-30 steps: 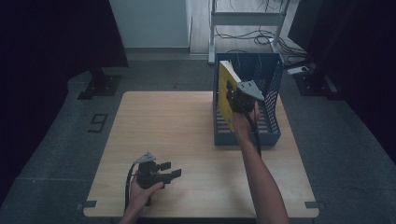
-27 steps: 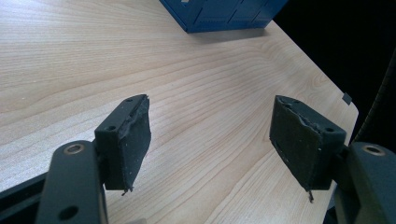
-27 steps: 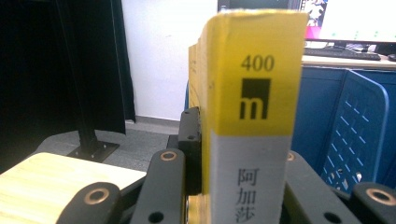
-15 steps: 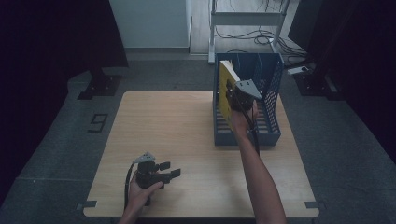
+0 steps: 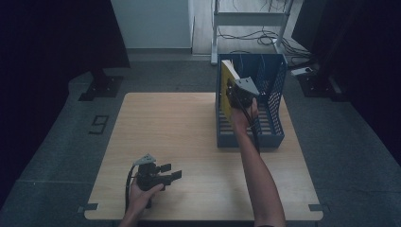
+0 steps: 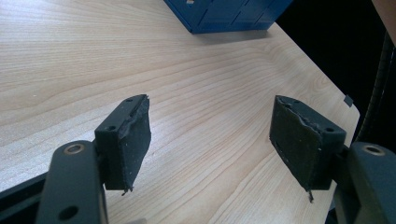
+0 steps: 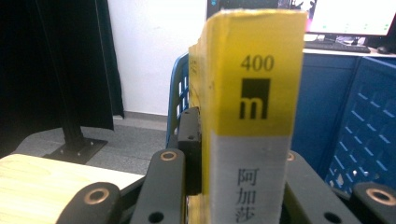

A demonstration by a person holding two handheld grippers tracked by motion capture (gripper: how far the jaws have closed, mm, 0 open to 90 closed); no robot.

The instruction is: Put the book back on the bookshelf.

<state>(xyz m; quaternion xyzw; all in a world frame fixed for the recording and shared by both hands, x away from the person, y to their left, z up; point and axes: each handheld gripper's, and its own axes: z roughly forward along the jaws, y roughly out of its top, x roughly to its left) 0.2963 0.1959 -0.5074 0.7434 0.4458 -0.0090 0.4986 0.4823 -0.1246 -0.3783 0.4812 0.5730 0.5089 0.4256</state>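
A thick yellow book (image 5: pixel 226 90) with a yellow and grey spine (image 7: pixel 252 107) stands upright at the left end of the blue rack (image 5: pixel 272 135). My right gripper (image 5: pixel 235 93) is shut on it, one jaw on each cover, inside the rack's left part. Its spine faces the camera in the right gripper view. At the near left of the wooden table (image 5: pixel 179 127) a hand rests my left gripper (image 5: pixel 172 171), open, its pads (image 6: pixel 135 135) wide apart over bare wood with nothing between them.
The blue rack has perforated side walls (image 7: pixel 369 144) and slotted dividers, and stands at the table's far right. A metal shelf frame (image 5: pixel 250 19) with cables sits behind the table. Dark curtains hang on both sides. The table's right edge (image 6: pixel 336 93) lies beyond the left gripper.
The right gripper and the yellow book have shifted slightly within the rack's left end. The left gripper stays where it was.
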